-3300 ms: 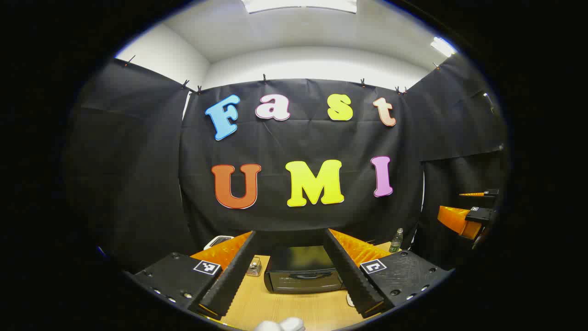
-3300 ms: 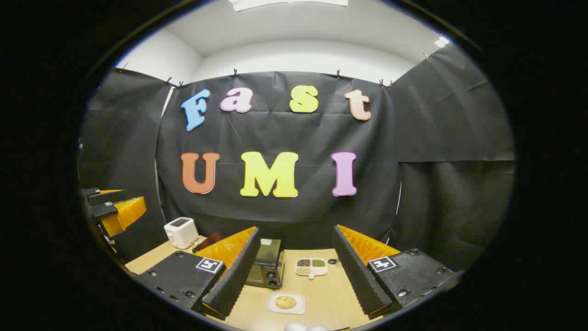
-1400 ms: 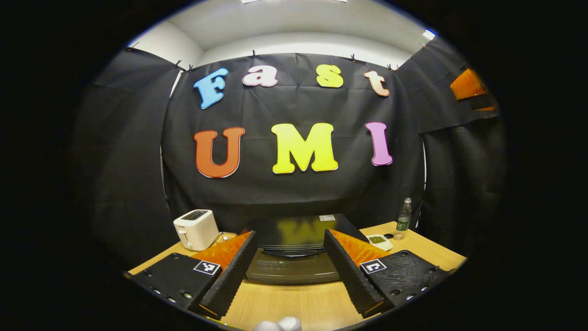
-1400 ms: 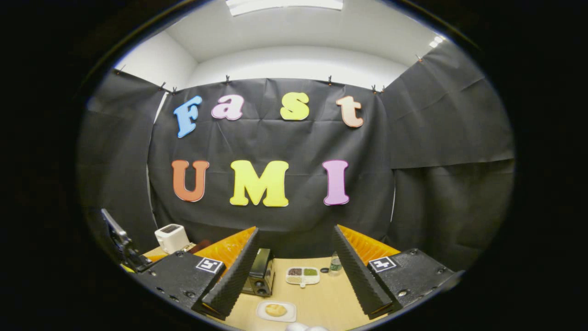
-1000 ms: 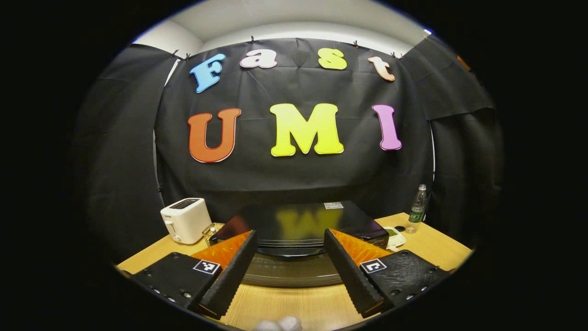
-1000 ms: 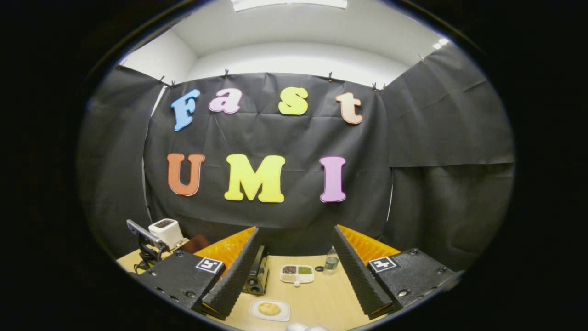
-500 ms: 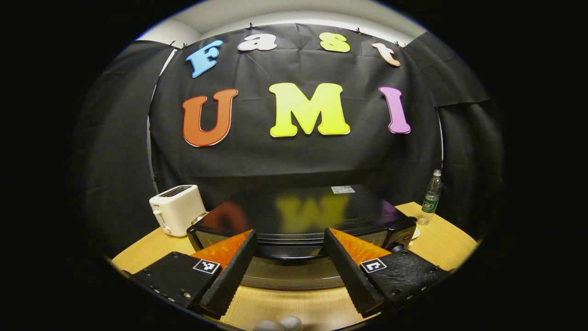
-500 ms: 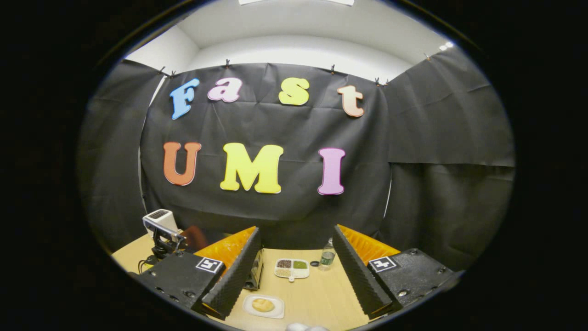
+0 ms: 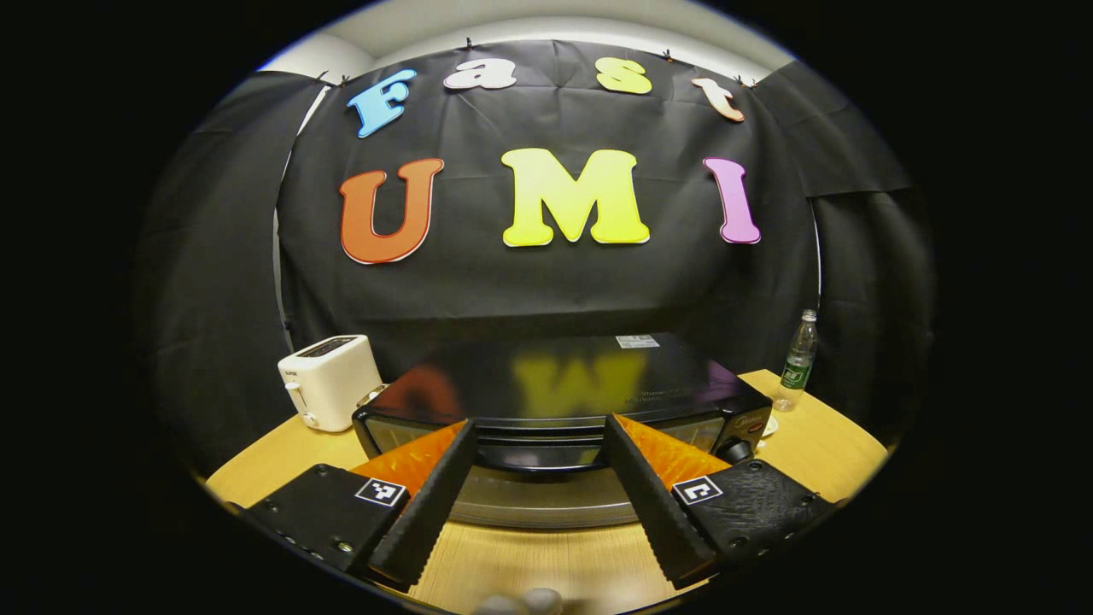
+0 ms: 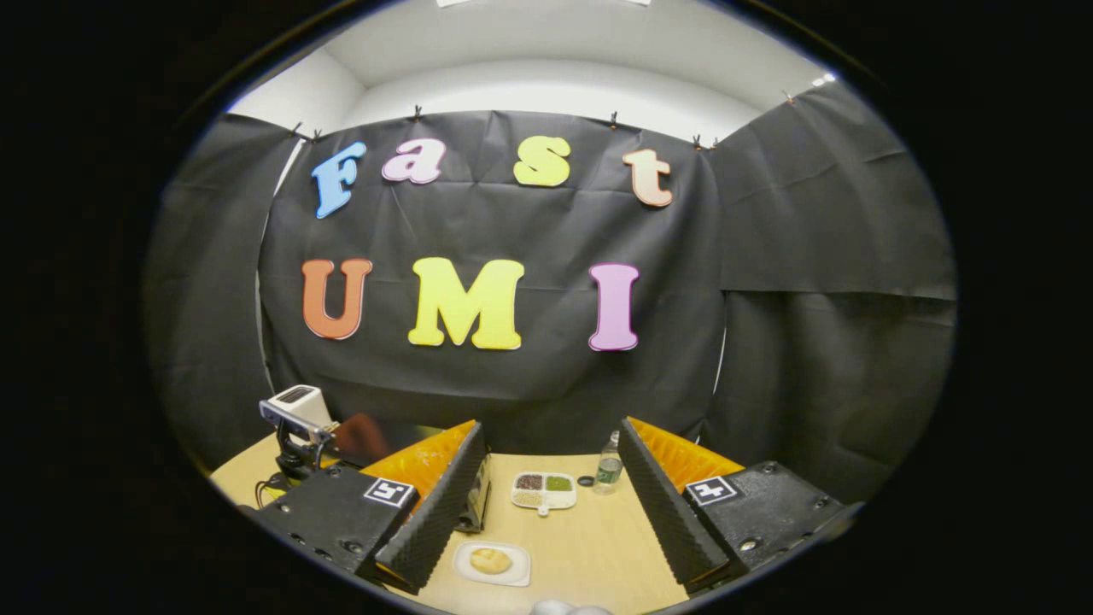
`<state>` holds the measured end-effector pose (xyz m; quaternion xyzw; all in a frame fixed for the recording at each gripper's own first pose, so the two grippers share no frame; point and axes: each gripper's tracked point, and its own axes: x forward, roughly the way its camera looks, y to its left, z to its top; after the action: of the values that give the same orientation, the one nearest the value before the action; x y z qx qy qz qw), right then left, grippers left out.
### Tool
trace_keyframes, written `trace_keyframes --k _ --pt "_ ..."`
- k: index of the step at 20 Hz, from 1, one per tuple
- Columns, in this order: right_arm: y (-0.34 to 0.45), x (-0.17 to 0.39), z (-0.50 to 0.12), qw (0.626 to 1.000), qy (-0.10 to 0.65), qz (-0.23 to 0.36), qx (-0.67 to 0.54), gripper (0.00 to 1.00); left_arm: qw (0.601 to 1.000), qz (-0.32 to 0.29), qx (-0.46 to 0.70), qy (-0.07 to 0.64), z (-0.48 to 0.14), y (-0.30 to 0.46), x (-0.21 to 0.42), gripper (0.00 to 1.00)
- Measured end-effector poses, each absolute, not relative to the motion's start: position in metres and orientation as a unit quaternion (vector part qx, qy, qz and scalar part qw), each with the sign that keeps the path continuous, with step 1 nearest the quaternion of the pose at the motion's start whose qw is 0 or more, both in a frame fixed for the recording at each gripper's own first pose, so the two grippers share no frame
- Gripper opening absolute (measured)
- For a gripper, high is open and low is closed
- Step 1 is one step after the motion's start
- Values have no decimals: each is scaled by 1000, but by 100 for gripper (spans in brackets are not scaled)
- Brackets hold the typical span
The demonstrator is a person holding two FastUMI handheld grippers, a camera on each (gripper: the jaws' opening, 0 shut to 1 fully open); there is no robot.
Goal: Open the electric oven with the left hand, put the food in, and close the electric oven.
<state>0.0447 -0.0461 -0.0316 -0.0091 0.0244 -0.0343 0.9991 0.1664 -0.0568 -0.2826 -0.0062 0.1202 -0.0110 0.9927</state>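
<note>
Oven [image 9: 555,389] sits closed on the wooden table [image 9: 820,444], directly ahead of the left gripper [image 9: 538,444], jaws spread, apparently untouched. Right gripper [image 10: 551,465], jaws apart, hovers level above the plated food [image 10: 490,560]; black cloth [image 10: 820,359] behind.

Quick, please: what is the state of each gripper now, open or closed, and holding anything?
Left gripper: open, holding nothing, at the oven door.
Right gripper: open, empty, above the table.

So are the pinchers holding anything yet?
No, nothing. The left gripper is open, fingers either side of the black electric oven's door handle. The right gripper is open.
</note>
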Motion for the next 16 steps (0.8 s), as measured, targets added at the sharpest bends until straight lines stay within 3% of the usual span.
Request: trace_keyframes --k 3,5,6,10,16 --pt "-43 40 -33 999 25 -30 -3 100 991 -17 -9 130 -289 -57 158 98" --pt "-45 37 -35 999 24 -31 1 100 974 -28 -31 222 -334 -61 139 96" --pt "-45 36 -34 999 23 -29 1 100 968 -44 -71 235 -340 -69 130 95" --pt "-49 32 -34 999 20 -36 -5 100 986 -18 -51 158 -301 -47 132 94" --pt "-45 33 -41 999 26 -32 -3 100 995 -40 -5 94 -259 -65 163 94"
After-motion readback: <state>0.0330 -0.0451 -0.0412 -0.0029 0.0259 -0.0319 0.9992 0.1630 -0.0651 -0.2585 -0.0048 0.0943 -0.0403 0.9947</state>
